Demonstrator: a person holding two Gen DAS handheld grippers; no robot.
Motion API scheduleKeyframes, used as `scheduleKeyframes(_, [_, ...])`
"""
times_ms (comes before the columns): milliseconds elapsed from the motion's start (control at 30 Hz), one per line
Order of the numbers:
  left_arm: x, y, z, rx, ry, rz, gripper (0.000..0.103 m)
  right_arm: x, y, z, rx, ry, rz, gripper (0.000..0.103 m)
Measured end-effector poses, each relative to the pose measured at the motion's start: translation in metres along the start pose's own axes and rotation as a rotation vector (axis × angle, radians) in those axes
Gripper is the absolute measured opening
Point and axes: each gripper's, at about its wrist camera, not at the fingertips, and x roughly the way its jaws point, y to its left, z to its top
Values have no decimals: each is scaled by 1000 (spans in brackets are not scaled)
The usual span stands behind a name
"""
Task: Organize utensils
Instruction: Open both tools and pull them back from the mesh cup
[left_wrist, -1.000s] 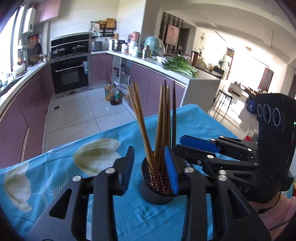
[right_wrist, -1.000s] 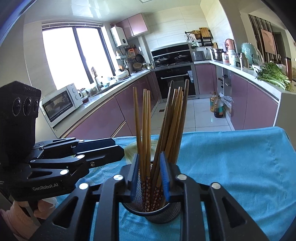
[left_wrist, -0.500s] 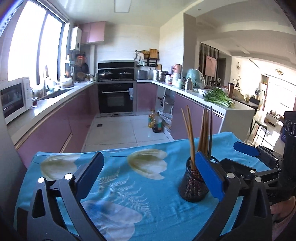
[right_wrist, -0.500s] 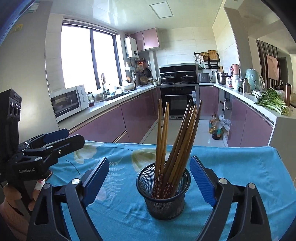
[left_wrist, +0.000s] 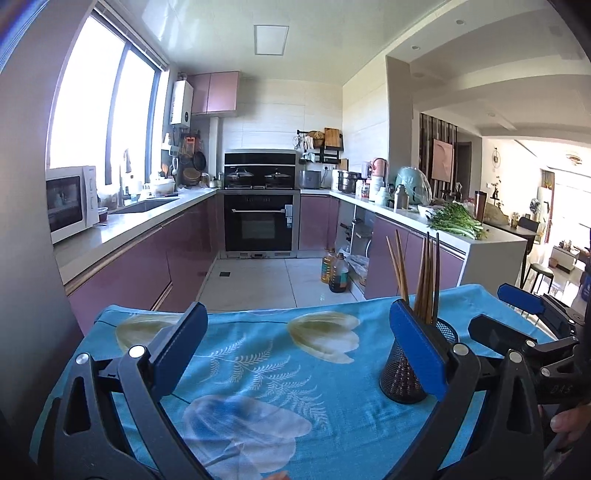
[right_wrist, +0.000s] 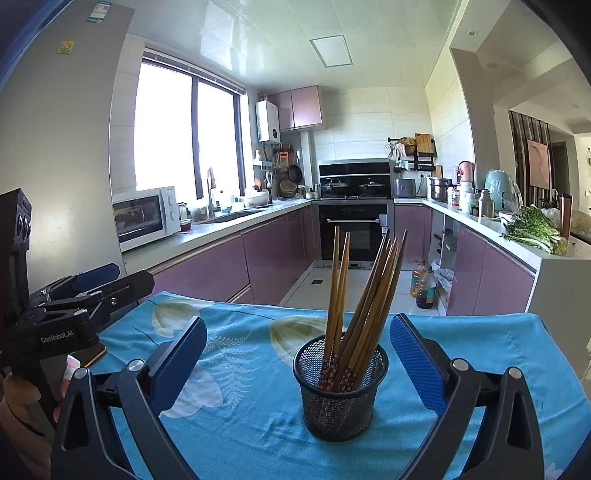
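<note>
We hold two grippers, both off the holder. Right gripper (right_wrist: 295, 354): jaws opening, very wide, the one black mesh holder (right_wrist: 340, 391) between the blue pads but untouched, gaps on both sides. Left gripper (left_wrist: 299, 343): jaws spread wide, only bare cloth between them; the holder (left_wrist: 404, 373) sits just behind its right pad, outside the gap. In the right wrist view the left gripper (right_wrist: 99, 280) shows at the left edge, one hand (right_wrist: 22, 402) on its grip.

One bundle of wooden chopsticks (right_wrist: 365, 291) stands in the holder, handles down, fanned; we count about eight, exact number unclear where they overlap.

Holder stands upright on a table under one blue tablecloth (right_wrist: 236, 424) with pale flower prints.

Beyond: kitchen with purple cabinets, one microwave (right_wrist: 142, 218) on the left counter, one black oven (right_wrist: 352, 232) at the back wall, two oil bottles (right_wrist: 423, 282) on the tiled floor, one bunch of greens (right_wrist: 532, 229) on the right counter, large window left.
</note>
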Motion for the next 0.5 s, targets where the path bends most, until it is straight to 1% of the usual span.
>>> scheduleKeyframes(167, [-11,3,-2,-2,-28,27,97,-4,2,-2,7,-24,-9,96])
scheduleKeyframes(500, [-20,7,0,3,-50,53,97,-2,9,-5,-5,-40,-20,96])
